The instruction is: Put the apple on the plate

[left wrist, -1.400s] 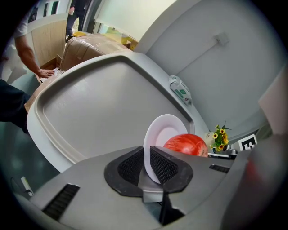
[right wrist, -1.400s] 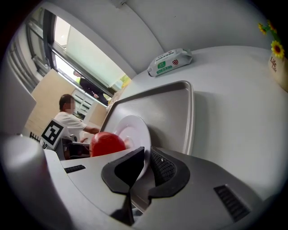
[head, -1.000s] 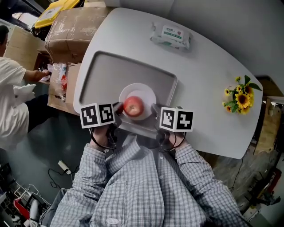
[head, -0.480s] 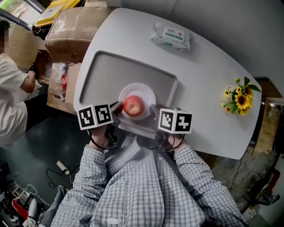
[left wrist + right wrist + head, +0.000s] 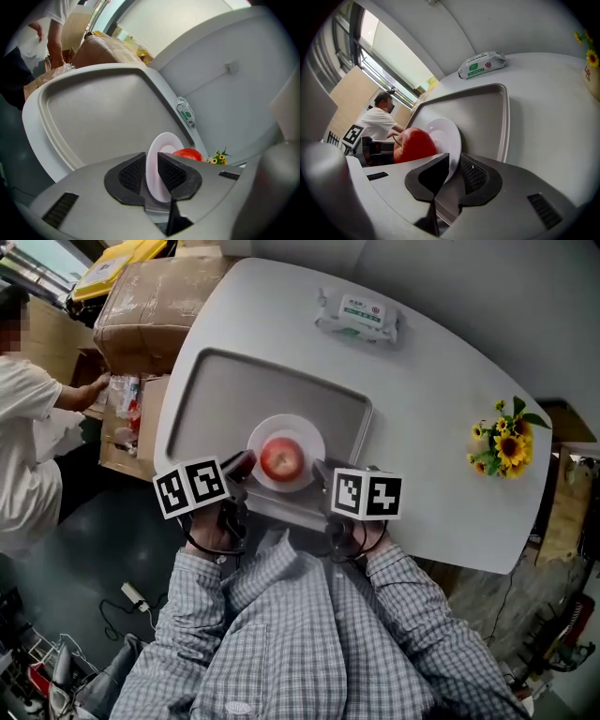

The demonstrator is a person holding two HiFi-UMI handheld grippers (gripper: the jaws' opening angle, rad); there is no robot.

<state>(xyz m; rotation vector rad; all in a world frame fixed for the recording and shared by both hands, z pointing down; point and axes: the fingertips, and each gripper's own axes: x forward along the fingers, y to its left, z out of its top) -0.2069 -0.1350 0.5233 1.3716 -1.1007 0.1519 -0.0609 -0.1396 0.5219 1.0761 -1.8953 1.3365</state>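
Around: tray (image 5: 225, 390) under plate (image 5: 310, 431); wipes (image 5: 357, 315) at 12 o'clock, flowers (image 5: 507, 442) at 3.
Apple (image 5: 281, 458): mid-plate, between both pairs of jaws.
Left gripper (image 5: 245, 464), right gripper (image 5: 320, 471): jaws clamped on plate rim at 8 and 4 o'clock.

Your head camera looks steeply down past your checked shirt onto the white table (image 5: 441, 399), taking in the whole tray (image 5: 234, 390) from well above. The camera on your left gripper (image 5: 152, 171) rides low at the tray's near edge, right up against the plate (image 5: 161, 145), and faces across the tray toward the cardboard boxes (image 5: 105, 49). The camera on your right gripper (image 5: 452, 171) sits just as low and close on the plate's other side, facing the window (image 5: 389, 65). All three views share the plate, the apple (image 5: 281, 460), the tray and the wipes packet (image 5: 357, 317).
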